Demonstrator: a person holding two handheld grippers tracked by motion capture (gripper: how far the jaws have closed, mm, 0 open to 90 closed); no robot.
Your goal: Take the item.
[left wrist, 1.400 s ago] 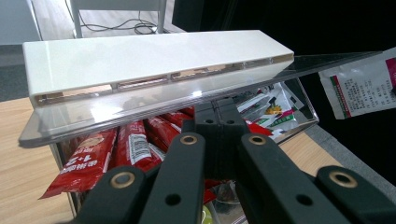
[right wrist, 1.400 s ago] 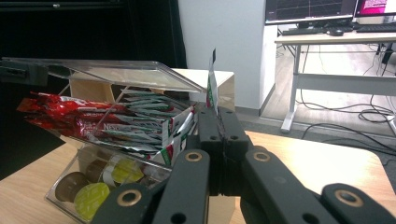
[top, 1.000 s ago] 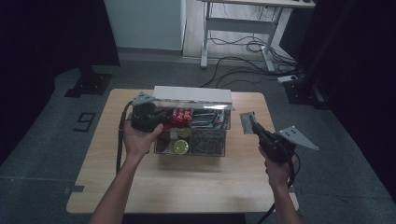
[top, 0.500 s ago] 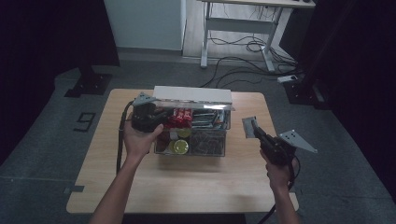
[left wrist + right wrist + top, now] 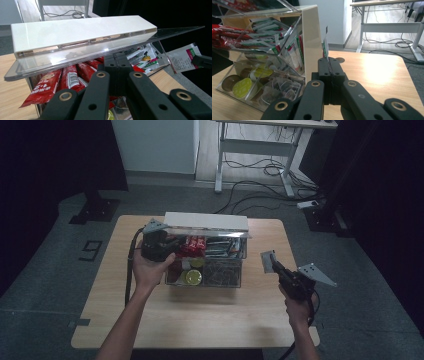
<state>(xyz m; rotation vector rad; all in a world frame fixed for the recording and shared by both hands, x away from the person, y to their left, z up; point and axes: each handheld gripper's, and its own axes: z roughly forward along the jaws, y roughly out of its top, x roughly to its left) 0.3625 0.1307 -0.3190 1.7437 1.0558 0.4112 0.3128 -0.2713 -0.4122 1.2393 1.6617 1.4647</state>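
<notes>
My right tongs point(image 5: 329, 65) were clamped on a sachet point(image 5: 325, 47) at centre frame, clear of the clear organiser box point(image 5: 222, 270). Left tongs point(image 5: 117, 62), jaws together, sat under the raised lid point(image 5: 82, 32), over the red packets point(image 5: 62, 80). Risks as I judged them: the thin sachet slipping from the pinch; the lid dropping if my left hand point(image 5: 150, 267) shifted.

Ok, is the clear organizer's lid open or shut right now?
Open. The lid is tilted up above the organizer, leaving the red packets uncovered beneath it.
</notes>
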